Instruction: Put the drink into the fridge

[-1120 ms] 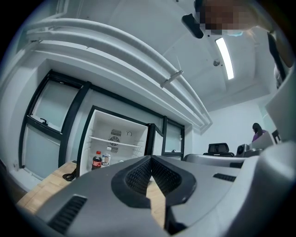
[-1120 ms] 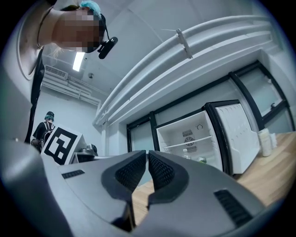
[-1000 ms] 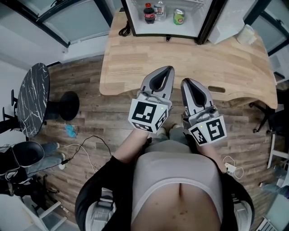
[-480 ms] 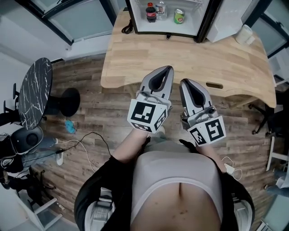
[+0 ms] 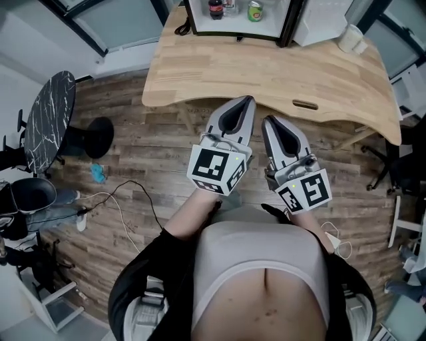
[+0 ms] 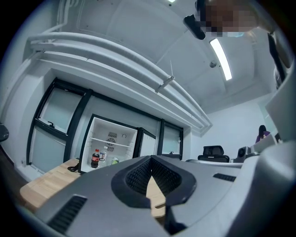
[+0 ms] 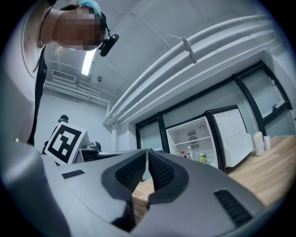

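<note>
Right, head view: left tongs [image 5: 245,101] and right tongs [image 5: 265,121], smooth grey moulded shells, both clenched on nothing, held over the plank floor just short of the curved pale-wood desk [image 5: 266,73]. An open white-lined mini fridge [image 5: 233,28] stands at the desk's far edge, with a cola bottle [image 5: 215,8] and a green can [image 5: 255,11] inside. Left gripper view: ribbed black pads [image 6: 138,178] meet at the tip, nothing between. Both drinks stand on the fridge's bottom. Right gripper view: pads pressed together, empty. Fridge door swung wide.

Bright, even lighting, fisheye edges, sharp
</note>
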